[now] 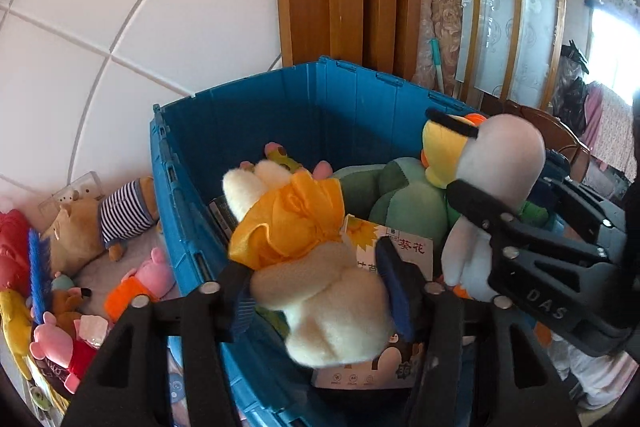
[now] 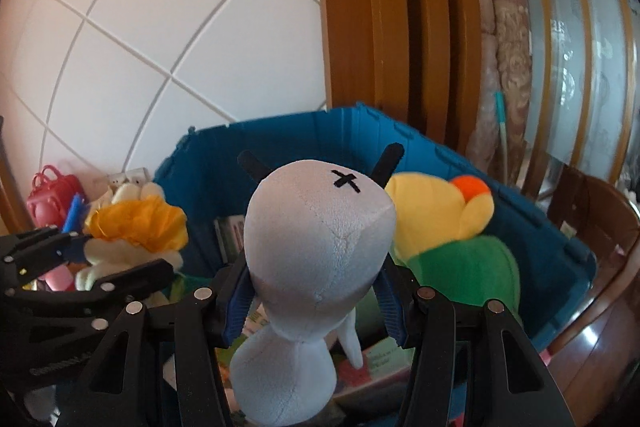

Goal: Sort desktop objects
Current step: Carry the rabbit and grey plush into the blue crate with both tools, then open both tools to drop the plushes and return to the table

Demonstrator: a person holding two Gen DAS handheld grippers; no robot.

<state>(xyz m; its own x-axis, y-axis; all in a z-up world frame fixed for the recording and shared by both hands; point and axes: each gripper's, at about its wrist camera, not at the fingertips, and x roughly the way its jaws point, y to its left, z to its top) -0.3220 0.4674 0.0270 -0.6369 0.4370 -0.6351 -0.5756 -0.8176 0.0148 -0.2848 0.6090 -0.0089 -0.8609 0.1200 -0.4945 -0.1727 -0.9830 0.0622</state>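
Plush toys | left claw (image 1: 316, 291) clamps cream plush (image 1: 320, 291), right claw (image 2: 316, 295) clamps grey plush (image 2: 320, 227) | both over blue crate (image 1: 256, 115), likely for dropping in

I count two grippers: my left gripper (image 1: 320, 291) and my right gripper (image 2: 316, 295). Each holds one soft toy, a cream toy (image 1: 320, 291) and a white toy (image 2: 316, 227). There is one blue box (image 1: 256, 115). Inside it I see one green toy (image 1: 404, 195) and one yellow toy (image 1: 440, 147).
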